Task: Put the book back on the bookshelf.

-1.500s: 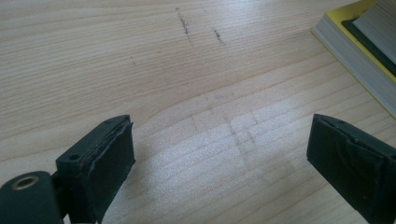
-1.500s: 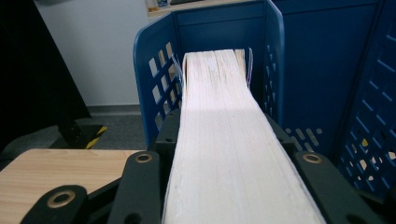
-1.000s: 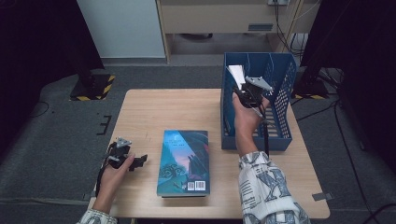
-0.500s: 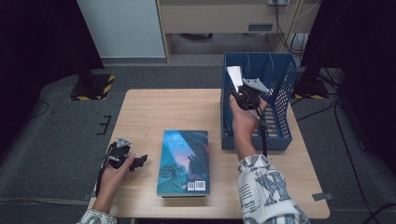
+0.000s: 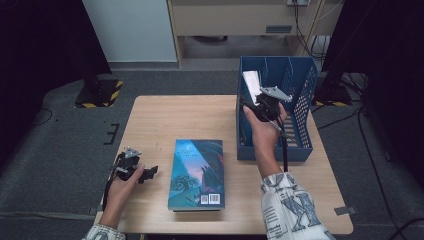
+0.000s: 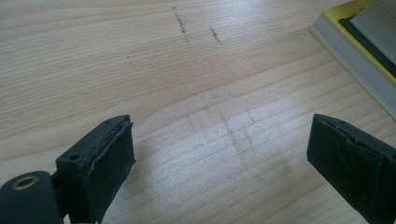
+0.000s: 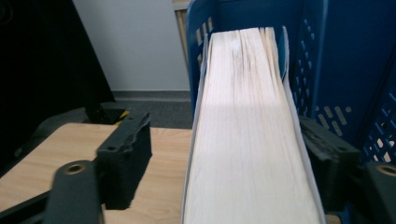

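Since the earlier frames we have moved the right gripper (image 5: 254, 106) a little further over the crate (image 5: 300, 80); it was a bit nearer to us one second ago. The left gripper (image 5: 150, 172) and the flat book (image 5: 197, 172) have stayed where they were.

The white book (image 7: 247, 140) stands between the jaws of our right gripper, with its page edges towards the camera. The right jaw lies against its cover, while the left jaw stands apart from it, so this gripper is partly open and does not squeeze the book. In the high view the white book (image 5: 251, 82) stands upright at the left wall of the crate.

Our left gripper (image 6: 219, 158) rests low over the table (image 6: 140, 56) with jaws wide apart and holds nothing. The flat book (image 6: 359, 51) lies just beside it.
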The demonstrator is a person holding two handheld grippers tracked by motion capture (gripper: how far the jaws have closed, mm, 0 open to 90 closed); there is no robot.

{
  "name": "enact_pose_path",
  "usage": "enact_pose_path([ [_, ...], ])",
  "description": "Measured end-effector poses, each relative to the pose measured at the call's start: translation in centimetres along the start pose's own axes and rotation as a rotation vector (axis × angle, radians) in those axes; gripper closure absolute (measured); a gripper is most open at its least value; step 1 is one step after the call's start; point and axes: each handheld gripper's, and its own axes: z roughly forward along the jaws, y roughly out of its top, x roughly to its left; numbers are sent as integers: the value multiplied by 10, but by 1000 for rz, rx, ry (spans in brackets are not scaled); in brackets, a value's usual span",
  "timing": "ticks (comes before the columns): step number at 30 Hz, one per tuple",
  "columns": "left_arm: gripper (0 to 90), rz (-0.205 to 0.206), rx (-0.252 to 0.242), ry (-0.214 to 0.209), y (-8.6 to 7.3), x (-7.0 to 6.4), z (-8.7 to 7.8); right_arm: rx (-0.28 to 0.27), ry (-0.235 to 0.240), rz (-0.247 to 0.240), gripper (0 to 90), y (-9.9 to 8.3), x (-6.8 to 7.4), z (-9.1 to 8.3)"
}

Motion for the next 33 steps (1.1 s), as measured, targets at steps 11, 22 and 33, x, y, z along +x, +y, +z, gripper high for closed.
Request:
enact_pose_path([
  [11, 68, 7, 0, 2, 0, -1, 0, 22, 48, -41, 100, -28, -13, -32],
  [22, 68, 11, -3, 8, 0, -1, 0, 94, 141, -49, 101, -88, -18, -57],
  [33, 79, -4, -49, -1, 0, -5, -10, 139, 218, -98, 149, -123, -1, -79],
])
